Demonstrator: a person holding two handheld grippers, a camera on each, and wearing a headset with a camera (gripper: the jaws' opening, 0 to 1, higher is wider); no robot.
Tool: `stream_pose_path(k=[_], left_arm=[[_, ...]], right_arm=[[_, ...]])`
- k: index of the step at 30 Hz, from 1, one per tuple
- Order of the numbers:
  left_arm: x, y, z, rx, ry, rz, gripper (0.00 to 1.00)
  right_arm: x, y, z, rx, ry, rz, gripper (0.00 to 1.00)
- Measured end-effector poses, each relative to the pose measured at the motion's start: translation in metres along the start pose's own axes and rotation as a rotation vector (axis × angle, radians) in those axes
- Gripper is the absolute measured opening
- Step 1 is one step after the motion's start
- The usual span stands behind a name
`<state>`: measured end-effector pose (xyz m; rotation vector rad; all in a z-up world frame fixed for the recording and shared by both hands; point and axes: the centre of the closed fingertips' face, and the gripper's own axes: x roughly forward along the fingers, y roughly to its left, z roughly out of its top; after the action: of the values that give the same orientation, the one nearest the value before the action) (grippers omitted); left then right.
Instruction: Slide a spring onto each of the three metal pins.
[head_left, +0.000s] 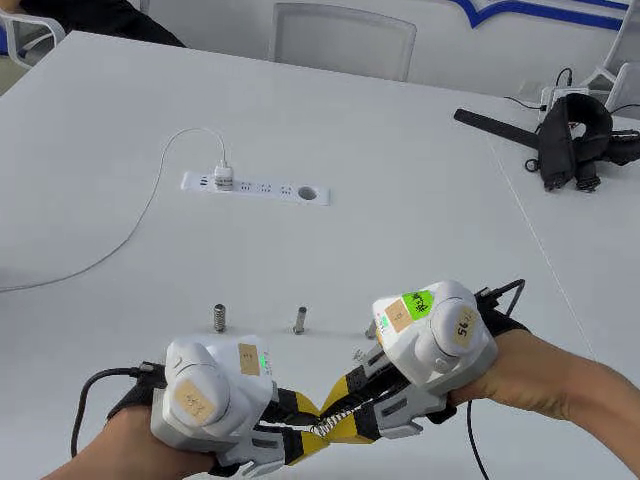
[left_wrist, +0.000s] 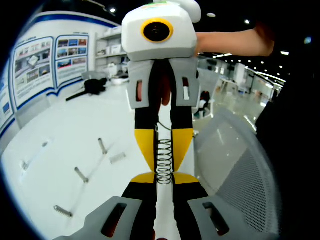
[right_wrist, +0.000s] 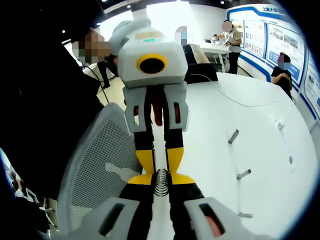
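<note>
Coiled wire spring (left_wrist: 164, 160) lies lengthwise between facing yellow-tipped jaws; left gripper (left_wrist: 164, 179) and right gripper (right_wrist: 161, 179) both pinch it.

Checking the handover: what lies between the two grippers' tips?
A spring runs from the left gripper to the right gripper, with both shut on it. The left gripper view shows this most clearly.

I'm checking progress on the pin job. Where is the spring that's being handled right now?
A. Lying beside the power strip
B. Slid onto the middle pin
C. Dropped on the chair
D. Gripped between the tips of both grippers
D: the spring sits between the meeting yellow tips of the left gripper and the right gripper, on the near side of the pins.
</note>
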<state>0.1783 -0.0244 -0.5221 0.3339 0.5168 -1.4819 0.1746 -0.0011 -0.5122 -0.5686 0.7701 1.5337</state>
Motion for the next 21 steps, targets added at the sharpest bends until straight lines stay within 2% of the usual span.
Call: stream_pose_path(k=[10, 21], left_arm=[[-0.0022, -0.0045, -0.0022, 0.024, 0.004, -0.020, 0.10], [-0.0036, -0.0041, -0.0025, 0.024, 0.004, -0.019, 0.09]], right_arm=[[0.0022, 0.0070, -0.0008, -0.049, 0.020, 0.041, 0.13], [0.0032, 0.0067, -0.0036, -0.074, 0.037, 0.038, 0.14]])
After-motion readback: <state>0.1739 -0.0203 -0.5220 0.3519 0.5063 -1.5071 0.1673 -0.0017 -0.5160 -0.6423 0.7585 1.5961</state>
